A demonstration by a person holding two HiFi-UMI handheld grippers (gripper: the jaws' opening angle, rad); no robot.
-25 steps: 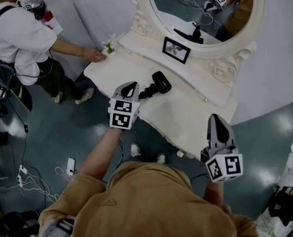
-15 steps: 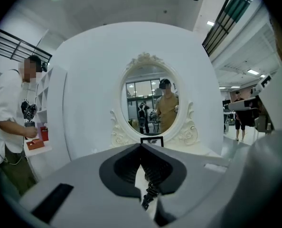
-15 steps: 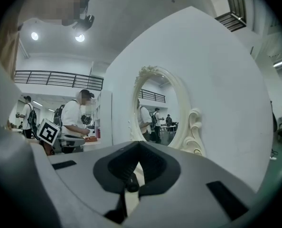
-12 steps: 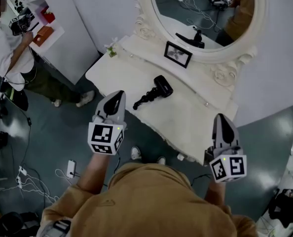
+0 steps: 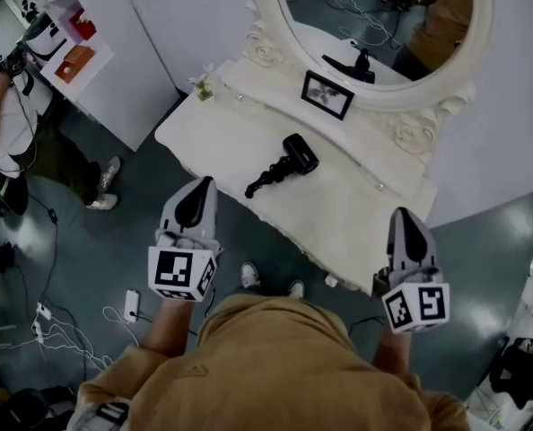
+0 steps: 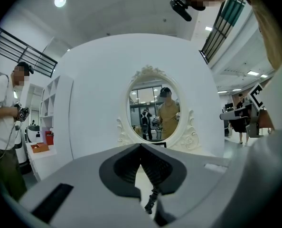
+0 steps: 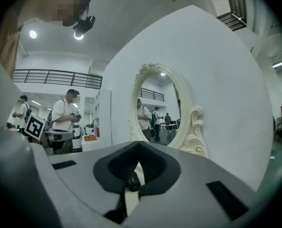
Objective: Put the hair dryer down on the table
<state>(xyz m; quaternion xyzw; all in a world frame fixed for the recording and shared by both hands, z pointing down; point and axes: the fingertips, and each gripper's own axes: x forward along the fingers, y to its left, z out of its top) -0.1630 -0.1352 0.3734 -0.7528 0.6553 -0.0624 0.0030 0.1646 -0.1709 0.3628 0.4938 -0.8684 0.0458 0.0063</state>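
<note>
Jaws together, hair dryer (image 6: 151,201) behind (mostly hidden)

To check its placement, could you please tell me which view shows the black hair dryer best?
The head view: the black hair dryer lies whole on the white dressing table. Each gripper view shows only a dark sliver of it, far beyond the jaws.
</note>
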